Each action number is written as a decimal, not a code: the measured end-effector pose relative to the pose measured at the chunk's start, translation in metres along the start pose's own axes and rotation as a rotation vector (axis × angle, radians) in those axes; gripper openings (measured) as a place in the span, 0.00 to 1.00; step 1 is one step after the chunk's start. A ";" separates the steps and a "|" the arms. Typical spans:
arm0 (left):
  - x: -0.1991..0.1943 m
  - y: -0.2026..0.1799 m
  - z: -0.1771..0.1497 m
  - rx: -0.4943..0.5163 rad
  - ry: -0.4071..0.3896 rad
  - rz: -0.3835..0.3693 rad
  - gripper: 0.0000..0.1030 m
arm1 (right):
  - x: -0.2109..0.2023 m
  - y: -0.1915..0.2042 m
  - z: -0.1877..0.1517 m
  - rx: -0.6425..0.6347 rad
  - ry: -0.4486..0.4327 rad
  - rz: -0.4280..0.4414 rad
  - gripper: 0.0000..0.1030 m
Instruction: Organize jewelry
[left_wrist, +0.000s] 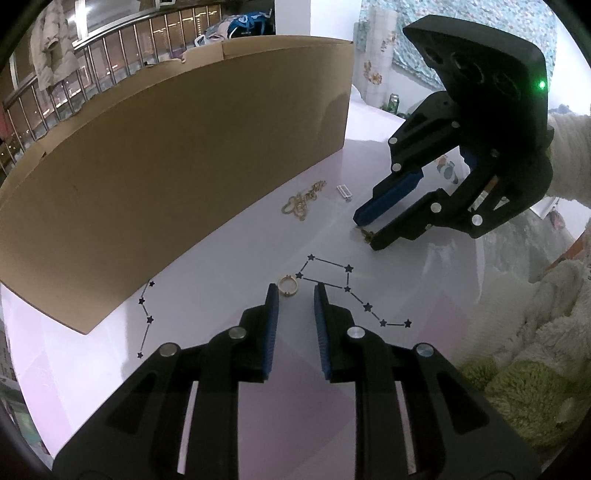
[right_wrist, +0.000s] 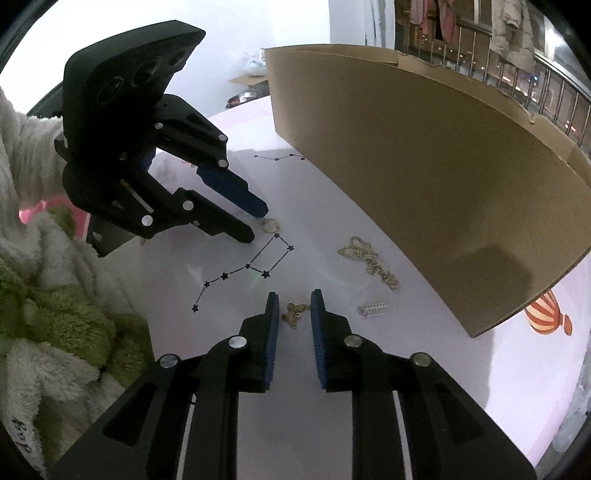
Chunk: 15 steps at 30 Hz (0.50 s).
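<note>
Because each trinket lies flat on the glossy white table (left_wrist: 229, 369), I hover my left gripper (left_wrist: 294, 295) slightly parted just short of the small gold ring (left_wrist: 287, 285) and my right gripper (right_wrist: 294, 301) slightly parted, straddling the little gold butterfly charm (right_wrist: 294, 313) untouched.

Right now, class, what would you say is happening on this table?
A person holds two grippers over a white table, sorting jewelry. The left gripper stands open at a gold ring; the right gripper is open around a butterfly charm. Neither piece is gripped. A gold chain and a small clear clasp lie beside a cardboard sheet.
</note>
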<state>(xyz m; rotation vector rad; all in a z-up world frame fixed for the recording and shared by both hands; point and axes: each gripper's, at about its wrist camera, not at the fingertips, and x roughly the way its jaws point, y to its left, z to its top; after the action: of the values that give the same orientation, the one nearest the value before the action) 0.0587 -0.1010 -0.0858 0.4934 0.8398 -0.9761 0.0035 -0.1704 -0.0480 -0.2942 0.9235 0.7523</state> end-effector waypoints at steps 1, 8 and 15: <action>0.000 0.000 0.000 0.000 0.000 -0.002 0.18 | 0.000 0.000 0.000 -0.001 0.001 0.004 0.14; 0.001 0.001 -0.001 0.002 -0.006 -0.005 0.18 | -0.002 0.000 -0.001 -0.016 0.010 0.012 0.07; 0.000 0.003 -0.004 0.000 -0.010 -0.005 0.18 | -0.003 -0.001 -0.003 -0.008 0.004 0.014 0.06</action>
<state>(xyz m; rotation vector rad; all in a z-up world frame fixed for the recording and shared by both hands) 0.0597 -0.0973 -0.0883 0.4862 0.8331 -0.9822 0.0017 -0.1743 -0.0469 -0.2966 0.9276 0.7689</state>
